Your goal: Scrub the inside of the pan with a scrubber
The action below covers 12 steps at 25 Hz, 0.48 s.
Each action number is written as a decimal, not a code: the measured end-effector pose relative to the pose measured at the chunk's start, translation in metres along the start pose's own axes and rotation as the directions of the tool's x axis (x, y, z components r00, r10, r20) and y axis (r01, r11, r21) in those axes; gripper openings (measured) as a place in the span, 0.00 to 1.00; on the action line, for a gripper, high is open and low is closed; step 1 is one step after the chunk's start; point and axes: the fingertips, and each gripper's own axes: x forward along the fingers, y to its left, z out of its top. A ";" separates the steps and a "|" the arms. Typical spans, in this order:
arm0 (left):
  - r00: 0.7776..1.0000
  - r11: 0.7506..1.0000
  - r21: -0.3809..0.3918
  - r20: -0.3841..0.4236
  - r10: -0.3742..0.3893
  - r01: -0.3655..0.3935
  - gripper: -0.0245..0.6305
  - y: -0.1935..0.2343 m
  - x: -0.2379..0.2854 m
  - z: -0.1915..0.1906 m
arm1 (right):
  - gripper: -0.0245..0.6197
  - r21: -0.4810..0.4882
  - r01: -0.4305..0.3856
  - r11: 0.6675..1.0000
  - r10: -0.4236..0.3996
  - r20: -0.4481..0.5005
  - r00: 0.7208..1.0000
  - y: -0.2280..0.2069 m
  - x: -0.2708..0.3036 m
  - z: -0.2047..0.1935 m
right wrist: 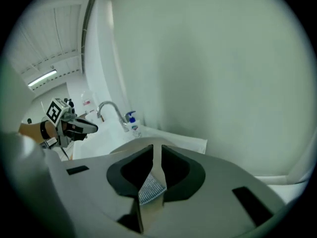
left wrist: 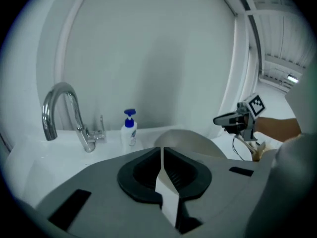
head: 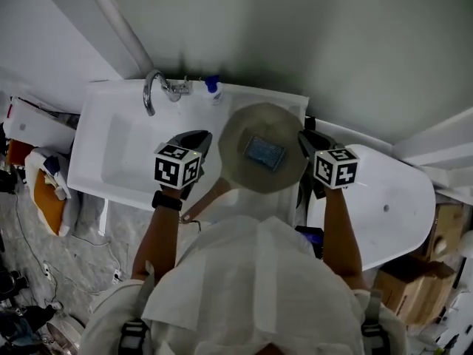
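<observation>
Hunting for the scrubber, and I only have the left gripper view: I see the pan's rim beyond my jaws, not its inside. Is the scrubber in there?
Observer: Yes. In the head view the bluish scrubber lies flat inside the pan, near its middle. Neither gripper touches it.
Operator: Where's the handle?
Observer: The wooden handle points back toward the person, below and right of the left gripper in the head view.
Operator: Is the right gripper carrying anything?
Observer: No. The right gripper view shows nothing between the jaws of the right gripper.
</observation>
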 end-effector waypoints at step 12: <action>0.797 0.955 0.103 0.580 0.168 -0.276 0.06 0.014 -0.066 0.112 | 0.08 0.022 0.229 0.973 -0.204 0.544 0.814 -0.035 -0.119 0.079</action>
